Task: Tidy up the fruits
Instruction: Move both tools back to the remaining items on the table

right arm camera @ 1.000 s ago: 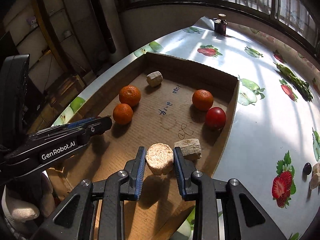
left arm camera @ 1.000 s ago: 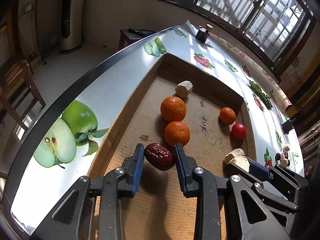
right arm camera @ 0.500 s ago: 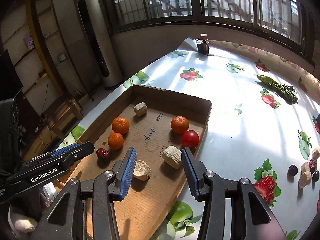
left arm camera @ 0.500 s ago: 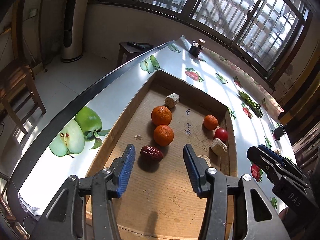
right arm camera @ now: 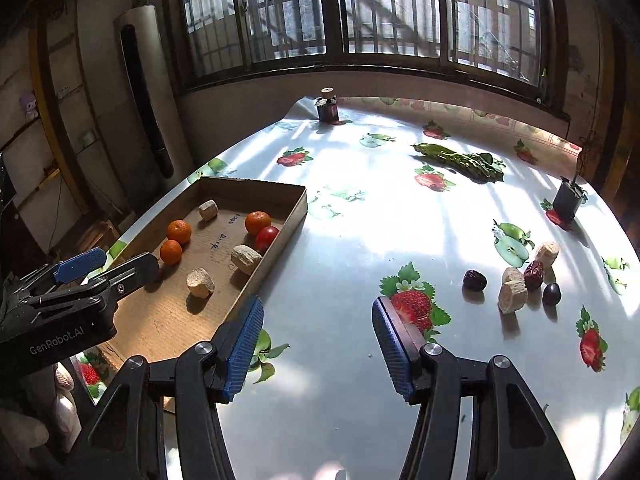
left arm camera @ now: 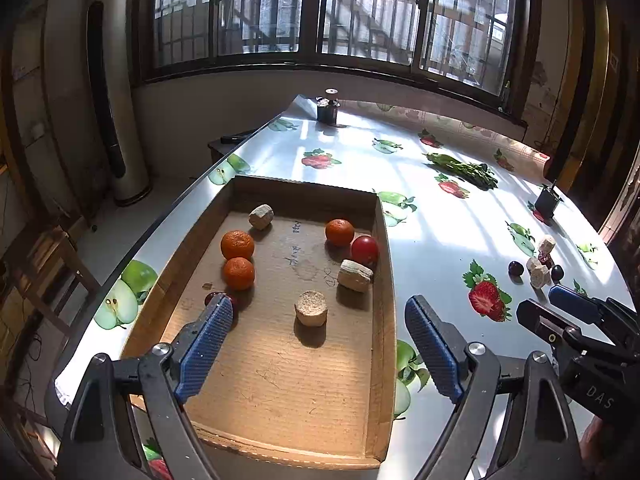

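A shallow cardboard tray (left arm camera: pixel 384 280) holds three oranges (left arm camera: pixel 237 245), a red tomato (left arm camera: pixel 364 250), three beige chunks (left arm camera: pixel 311 307) and a dark red date (left arm camera: pixel 211 298) half hidden behind my left finger. My left gripper (left arm camera: pixel 319 332) is open and empty, raised above the tray's near part. My right gripper (right arm camera: pixel 318 330) is open and empty above the bare tablecloth right of the tray (right arm camera: pixel 298 208). A loose group of dates (right arm camera: pixel 475 280), beige chunks (right arm camera: pixel 513 296) and a dark grape (right arm camera: pixel 551 293) lies on the table at the right.
The table (right arm camera: pixel 360 216) wears a glossy fruit-print cloth. A green leafy bunch (right arm camera: pixel 460 160) lies at the back. A small dark jar (right arm camera: pixel 327 109) stands at the far edge and a dark box (right arm camera: pixel 567 200) at the right. The table's left edge drops to the floor.
Both grippers let go of their pieces, the date and a beige chunk, which lie in the tray. Both opened wide, rose and pulled back; the right one swung right over the tablecloth.
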`<state>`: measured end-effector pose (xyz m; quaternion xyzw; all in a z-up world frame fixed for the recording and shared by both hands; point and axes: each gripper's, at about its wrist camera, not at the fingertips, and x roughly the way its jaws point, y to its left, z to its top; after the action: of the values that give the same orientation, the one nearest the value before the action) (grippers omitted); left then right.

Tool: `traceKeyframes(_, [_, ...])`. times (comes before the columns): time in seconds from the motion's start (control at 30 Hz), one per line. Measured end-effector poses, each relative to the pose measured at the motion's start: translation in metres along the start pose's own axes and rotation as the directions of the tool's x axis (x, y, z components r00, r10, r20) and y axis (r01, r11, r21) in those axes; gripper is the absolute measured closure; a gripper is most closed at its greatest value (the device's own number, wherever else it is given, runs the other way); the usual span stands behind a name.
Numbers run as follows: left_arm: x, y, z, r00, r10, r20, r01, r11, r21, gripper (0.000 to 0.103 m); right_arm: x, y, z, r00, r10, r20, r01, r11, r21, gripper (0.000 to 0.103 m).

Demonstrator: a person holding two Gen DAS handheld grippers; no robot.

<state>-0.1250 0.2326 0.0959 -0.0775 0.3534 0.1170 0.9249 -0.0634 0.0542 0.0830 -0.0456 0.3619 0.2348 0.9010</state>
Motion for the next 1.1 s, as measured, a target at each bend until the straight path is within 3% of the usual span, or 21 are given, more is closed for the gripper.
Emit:
traceKeyframes(0.23, [-0.007,-0.026,-0.004,1.000,-0.003,0.000,0.003,0.999,0.045,0.015,-0.019,-0.057,-0.015,1.000,-0.020,0.002,0.019,0.990,0.138,0.041])
traceKeyframes(0.6, [-0.008,-0.054,-0.012,0.999,-0.049,-0.012,0.049,0.994,0.099,0.015,-0.047,-0.123,-0.037,0.991,-0.136,0.011,0.131,0.970,0.205,0.040])
traceKeyframes(0.9, [0.021,-0.073,-0.023,0.987,-0.107,-0.123,0.119,0.988,0.095,0.015,-0.077,-0.225,-0.052,0.952,-0.301,-0.054,0.301,0.890,0.344,0.040])
traceKeyframes(1.0, [0.027,-0.087,-0.026,0.979,-0.138,-0.151,0.155,0.982,0.110,0.015,-0.073,-0.243,-0.047,0.951,-0.299,-0.074,0.305,0.879,0.367,0.040])
traceKeyframes(1.1, [0.029,-0.099,-0.029,0.972,-0.169,-0.164,0.190,0.974,0.124,0.015,-0.056,-0.249,-0.035,0.960,-0.266,-0.082,0.278,0.892,0.356,0.040])
